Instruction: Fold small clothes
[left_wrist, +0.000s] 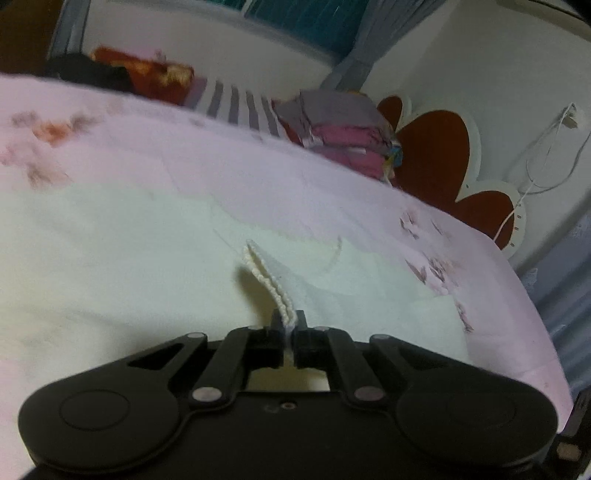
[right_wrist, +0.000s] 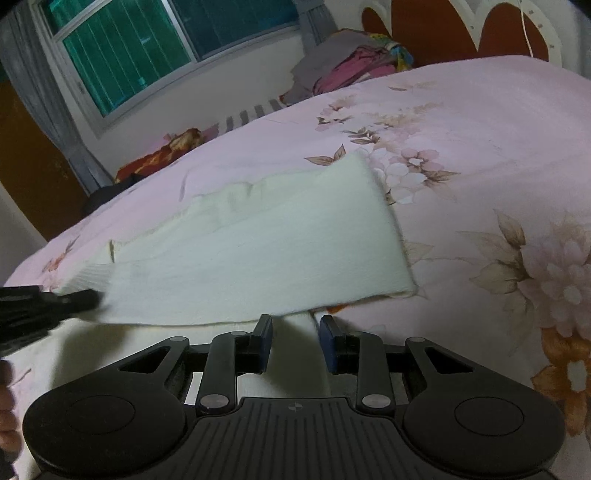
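Mid-fold, left gripper (left_wrist: 289, 322) pinches the cream garment's (right_wrist: 258, 251) ribbed hem (left_wrist: 267, 275) on the bedspread (right_wrist: 480, 122); right gripper (right_wrist: 295, 330) stands open, empty; next, likely regrasp.

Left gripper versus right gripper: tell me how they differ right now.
The left gripper is shut, its fingers pinching the white garment's ribbed edge; the right gripper stands open, holding nothing. The left one meets the cloth at its hem; the right hovers at the folded garment's near edge. Both are black and point down at the bed.
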